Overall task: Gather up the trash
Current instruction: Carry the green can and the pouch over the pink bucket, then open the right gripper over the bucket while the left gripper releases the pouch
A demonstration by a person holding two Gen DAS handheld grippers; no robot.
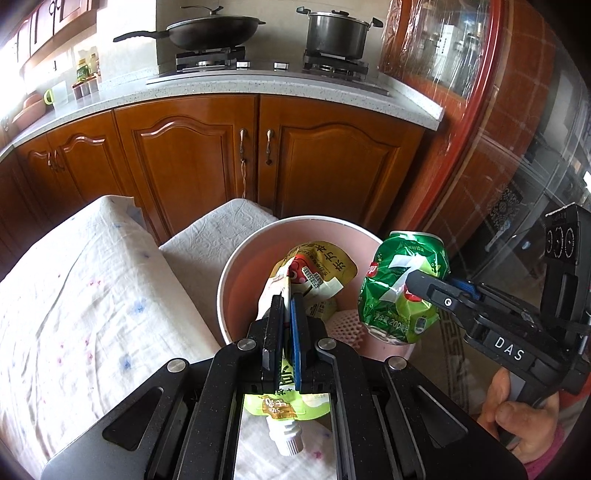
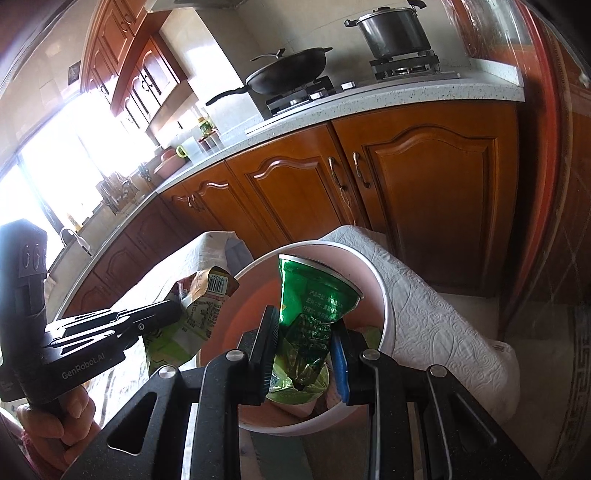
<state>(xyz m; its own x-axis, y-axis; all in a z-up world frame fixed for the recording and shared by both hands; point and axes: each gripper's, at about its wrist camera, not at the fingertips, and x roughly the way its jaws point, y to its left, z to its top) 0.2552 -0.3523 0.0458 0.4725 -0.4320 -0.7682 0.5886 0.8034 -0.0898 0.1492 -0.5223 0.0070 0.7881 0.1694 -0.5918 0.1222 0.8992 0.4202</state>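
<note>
A pink round bin (image 1: 236, 280) (image 2: 384, 306) stands on the floor beside a cloth-covered table. My left gripper (image 1: 287, 299) is shut on a flat drink pouch (image 1: 317, 269) with a white spout, held over the bin's near rim. The same pouch (image 2: 199, 314) shows in the right wrist view, sticking out of the left gripper (image 2: 173, 312). My right gripper (image 2: 306, 328) is shut on a crushed green soda can (image 2: 314, 295), above the bin's opening. From the left wrist view the can (image 1: 402, 284) hangs over the bin's right rim in the right gripper (image 1: 417, 284).
White netting (image 1: 347, 325) lies inside the bin. A white patterned cloth (image 1: 74, 288) covers the table on the left, a second cloth (image 2: 436, 314) lies by the bin. Wooden cabinets (image 1: 192, 162), a stove with a wok (image 1: 210, 29) and a pot (image 1: 336, 33) stand behind. Hands hold both gripper handles.
</note>
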